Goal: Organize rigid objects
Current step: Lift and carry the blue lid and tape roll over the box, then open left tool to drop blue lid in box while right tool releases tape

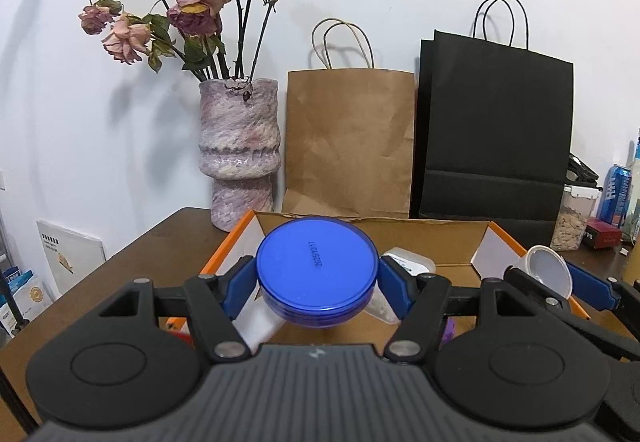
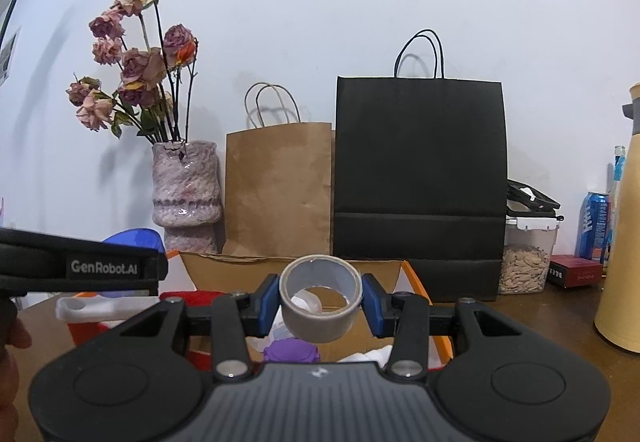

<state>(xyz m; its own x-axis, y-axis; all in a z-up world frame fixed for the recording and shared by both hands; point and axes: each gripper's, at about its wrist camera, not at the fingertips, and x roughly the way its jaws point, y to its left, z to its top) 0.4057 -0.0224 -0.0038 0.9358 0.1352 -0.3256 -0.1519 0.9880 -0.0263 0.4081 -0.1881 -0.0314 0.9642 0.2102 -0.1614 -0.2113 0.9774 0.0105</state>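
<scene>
Midway: left gripper [image 1: 318,278] clamps a blue-lidded jar [image 1: 317,270], right gripper [image 2: 320,300] clamps a tape roll [image 2: 321,300], both above the part-filled box [image 2: 224,266], unreleased.

We see open air above the orange-edged cardboard box [image 1: 448,238]; behind it the mottled pink ceramic vase [image 1: 240,153], brown paper bag [image 1: 348,141] and black paper bag [image 1: 496,129] wall off the back.

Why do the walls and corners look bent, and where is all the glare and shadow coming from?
Left wrist view: fisheye lens bows the wall and darkens the corners; the flowers throw soft shadows left; glare streaks the vase. Right wrist view: same curving; the black bag handles cast faint shadows; the hand-held gripper body at the bottom looks soft, close to the lens.
</scene>
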